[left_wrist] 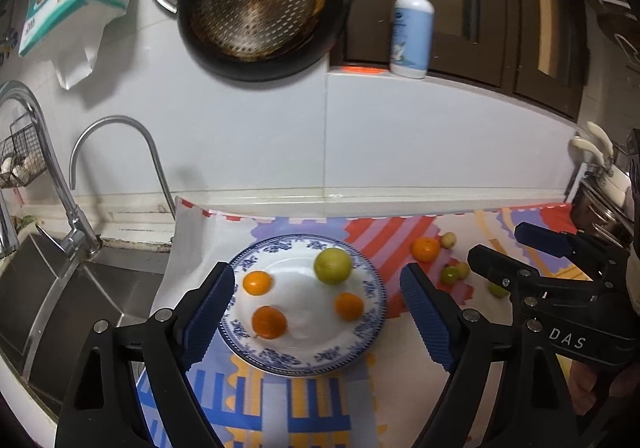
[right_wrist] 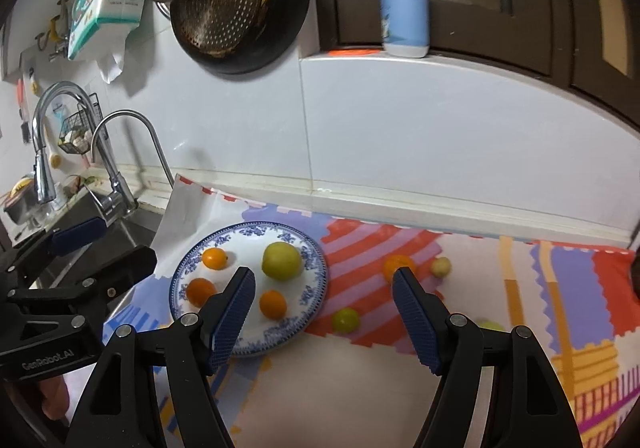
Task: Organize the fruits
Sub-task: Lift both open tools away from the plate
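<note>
A blue-patterned white plate [left_wrist: 372,284] [right_wrist: 316,268] sits on a colourful mat. It holds three orange fruits [left_wrist: 269,322] [right_wrist: 273,304] and one big green fruit [left_wrist: 333,265] [right_wrist: 281,261]. Right of the plate on the mat lie an orange fruit [left_wrist: 426,249] [right_wrist: 394,263], small green fruits [left_wrist: 449,275] [right_wrist: 346,320] and a pale one [left_wrist: 449,239] [right_wrist: 441,266]. My left gripper [left_wrist: 318,318] is open and empty above the plate; it also shows in the right wrist view [right_wrist: 100,244]. My right gripper [right_wrist: 325,316] is open and empty above the mat right of the plate; it also shows in the left wrist view [left_wrist: 508,248].
A steel sink [left_wrist: 48,288] with two taps [left_wrist: 116,152] lies left of the mat. A dark pan with a strainer [left_wrist: 260,4] hangs on the tiled wall. A lotion bottle [left_wrist: 412,24] stands on the sill. Pot handles [left_wrist: 592,152] stick out at the far right.
</note>
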Available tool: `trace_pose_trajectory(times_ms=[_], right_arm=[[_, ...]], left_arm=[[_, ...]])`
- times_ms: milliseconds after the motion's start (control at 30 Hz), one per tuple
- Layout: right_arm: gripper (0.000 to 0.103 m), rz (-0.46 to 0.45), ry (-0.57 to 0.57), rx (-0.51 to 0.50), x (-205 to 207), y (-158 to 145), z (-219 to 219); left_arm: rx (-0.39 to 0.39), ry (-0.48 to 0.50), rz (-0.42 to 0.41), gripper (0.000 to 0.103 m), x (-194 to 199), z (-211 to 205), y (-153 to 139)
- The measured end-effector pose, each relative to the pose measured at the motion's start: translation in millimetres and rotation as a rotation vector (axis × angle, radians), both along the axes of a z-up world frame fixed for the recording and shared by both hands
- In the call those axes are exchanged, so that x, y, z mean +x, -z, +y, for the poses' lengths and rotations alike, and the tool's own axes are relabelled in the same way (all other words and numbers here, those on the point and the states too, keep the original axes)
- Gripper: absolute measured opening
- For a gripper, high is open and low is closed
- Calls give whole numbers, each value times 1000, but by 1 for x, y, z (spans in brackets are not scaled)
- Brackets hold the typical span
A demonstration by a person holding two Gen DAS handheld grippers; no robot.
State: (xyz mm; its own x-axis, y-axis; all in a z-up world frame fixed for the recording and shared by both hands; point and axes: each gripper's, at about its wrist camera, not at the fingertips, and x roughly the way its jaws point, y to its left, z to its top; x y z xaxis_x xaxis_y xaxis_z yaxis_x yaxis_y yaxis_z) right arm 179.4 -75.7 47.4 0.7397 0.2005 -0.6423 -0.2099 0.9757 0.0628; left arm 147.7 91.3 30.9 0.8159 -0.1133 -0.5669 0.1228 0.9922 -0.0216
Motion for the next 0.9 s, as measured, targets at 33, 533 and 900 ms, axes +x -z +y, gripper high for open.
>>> trace_pose_trajectory(times_ms=[33, 533, 900], right_arm=[[72, -6, 8, -1, -5, -1, -4], [72, -25, 143, -47, -40, 3, -55], [72, -34, 221, -64, -42, 16, -89]], left_arm=[[0, 6, -3, 85, -3, -3, -1], [-12, 31, -28, 86, -21, -46, 3], [15, 30, -51, 86, -17, -69, 20]])
